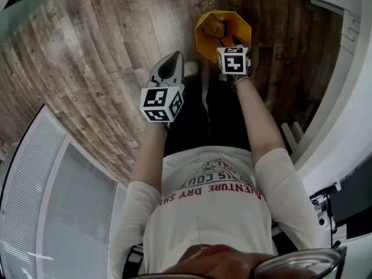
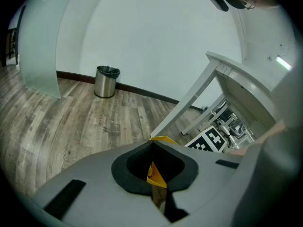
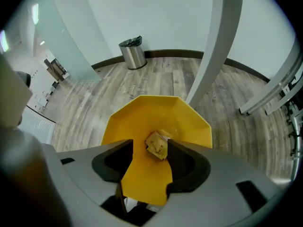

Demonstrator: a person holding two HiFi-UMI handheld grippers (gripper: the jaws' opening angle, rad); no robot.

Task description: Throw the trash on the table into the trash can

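Fingers (image 3: 113, 164) of your right gripper (image 3: 150, 150): spread wide, both dark pads clear of everything and gripping nothing. They point steeply down at the mouth of the yellow trash can (image 3: 189, 122), a stance that, by my reading, lets a released item drop straight inside.

Item, trash: one crumpled tan scrap (image 3: 158, 144), seen between the open pads against the can's yellow inside, near the right-hand pad but not pressed by it. Whether it has landed or is in mid-fall cannot be told. The head view shows a brownish lump inside the can (image 1: 203, 36), so this piece counts as delivered, or very nearly.

Fingers of your left gripper (image 2: 151, 144): tips together, and nothing shows in the hollow between the pads except a sliver of the yellow can beyond. You hold this gripper (image 1: 173, 57) beside the can rather than over it, probably to leave the mouth free for the other hand.

Item, marker cubes: one on each gripper (image 1: 233, 60), (image 1: 163, 103), facing up.

Surroundings: wood-plank floor (image 1: 87, 57) under the can, a slanted white table leg (image 3: 215, 46) just behind it, and a steel bin (image 2: 106, 82) well apart by the far wall.
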